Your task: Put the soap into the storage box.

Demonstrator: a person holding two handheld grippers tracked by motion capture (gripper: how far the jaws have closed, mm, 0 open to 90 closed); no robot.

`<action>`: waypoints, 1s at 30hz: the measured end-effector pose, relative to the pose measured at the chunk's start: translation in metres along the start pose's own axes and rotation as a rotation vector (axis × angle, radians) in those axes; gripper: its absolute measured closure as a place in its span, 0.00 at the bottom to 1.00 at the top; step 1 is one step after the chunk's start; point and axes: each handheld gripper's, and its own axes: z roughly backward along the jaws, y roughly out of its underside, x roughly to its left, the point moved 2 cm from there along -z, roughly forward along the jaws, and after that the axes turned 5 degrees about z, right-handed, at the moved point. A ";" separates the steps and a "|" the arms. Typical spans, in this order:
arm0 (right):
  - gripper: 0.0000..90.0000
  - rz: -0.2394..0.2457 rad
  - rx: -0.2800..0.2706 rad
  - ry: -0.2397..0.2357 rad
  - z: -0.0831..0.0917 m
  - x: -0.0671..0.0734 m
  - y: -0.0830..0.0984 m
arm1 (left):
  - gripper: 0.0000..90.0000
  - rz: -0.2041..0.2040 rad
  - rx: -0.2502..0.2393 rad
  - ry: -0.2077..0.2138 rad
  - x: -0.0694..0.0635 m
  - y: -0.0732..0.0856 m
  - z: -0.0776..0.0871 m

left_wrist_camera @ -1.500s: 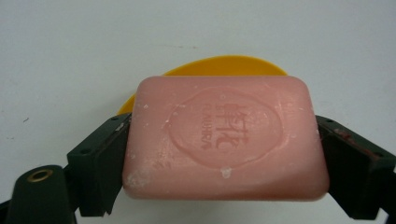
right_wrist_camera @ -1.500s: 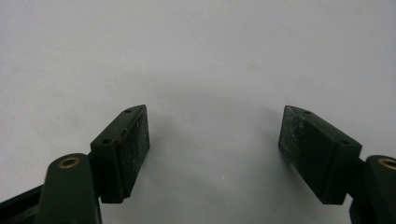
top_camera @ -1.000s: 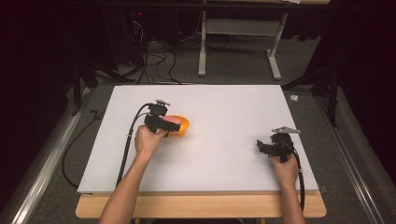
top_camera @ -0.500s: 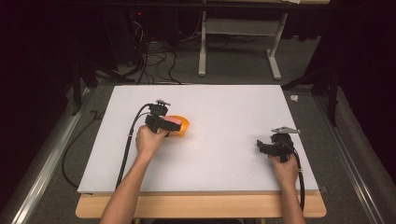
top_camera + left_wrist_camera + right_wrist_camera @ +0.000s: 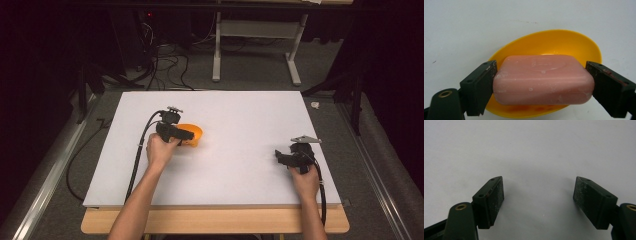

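Left gripper view, pink soap (image 5: 543, 80) clamped between fingers (image 5: 480, 87) (above orange dish (image 5: 564, 43))

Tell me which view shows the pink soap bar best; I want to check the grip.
The left gripper view: the pink soap bar sits large between the left gripper fingers, over the orange dish. In the high view, the gripper hides the bar.
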 end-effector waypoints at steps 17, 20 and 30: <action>0.28 0.000 0.000 0.000 0.000 0.000 0.000 | 0.14 -0.032 -0.049 -0.008 -0.004 0.000 0.006; 0.28 0.000 0.000 0.000 0.000 0.000 0.000 | 0.14 -0.027 -0.056 0.000 -0.004 0.000 0.008; 0.28 0.000 0.000 0.000 0.000 0.000 0.000 | 0.14 -0.036 -0.091 0.023 -0.002 0.000 0.021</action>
